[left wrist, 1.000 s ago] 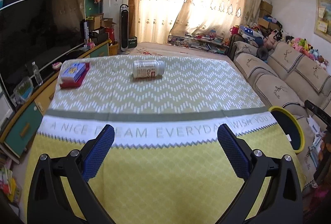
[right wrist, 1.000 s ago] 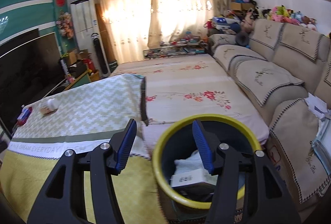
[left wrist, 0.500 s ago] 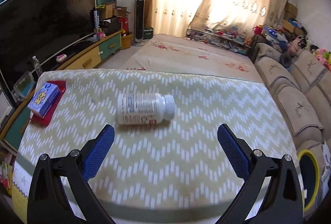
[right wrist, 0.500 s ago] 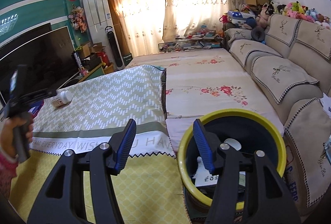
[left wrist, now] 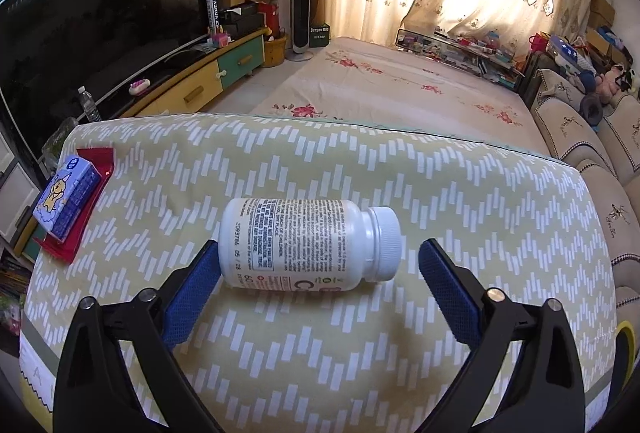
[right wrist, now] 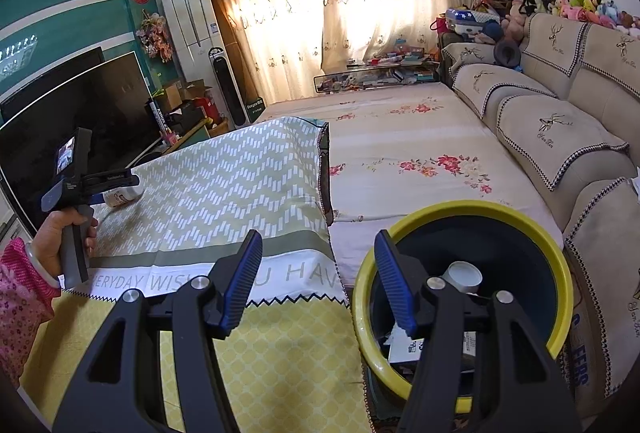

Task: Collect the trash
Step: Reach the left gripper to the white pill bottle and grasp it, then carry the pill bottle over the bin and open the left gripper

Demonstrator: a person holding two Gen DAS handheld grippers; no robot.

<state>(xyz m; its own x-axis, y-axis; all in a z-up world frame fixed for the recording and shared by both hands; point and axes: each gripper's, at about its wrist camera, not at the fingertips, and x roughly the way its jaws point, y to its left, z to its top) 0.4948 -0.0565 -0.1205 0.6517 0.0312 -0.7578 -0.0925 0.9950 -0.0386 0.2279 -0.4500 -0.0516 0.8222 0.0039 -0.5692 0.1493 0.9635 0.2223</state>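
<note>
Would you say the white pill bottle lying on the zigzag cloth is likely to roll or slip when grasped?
The pill bottle lies on its side, so a nudge may roll it. Its smooth plastic could slip. The soft cloth probably damps rolling.

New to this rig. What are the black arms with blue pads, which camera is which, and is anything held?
There is no robot here. A person carries a hand-held two-finger gripper in each hand, and each gripper has a fisheye camera looking forward along its fingers.

In the left wrist view, the left gripper sits over a white pill bottle lying on its side on the zigzag cloth. Its jaws are closing around the bottle, but the right pad is clearly apart from the cap, so the bottle is not gripped yet. A blue carton lies on a red packet near the cloth's left edge.

In the right wrist view, the right gripper is open and empty beside the yellow-rimmed bin, which already holds trash. That view also shows the person's left hand holding its gripper at the bottle.
</note>
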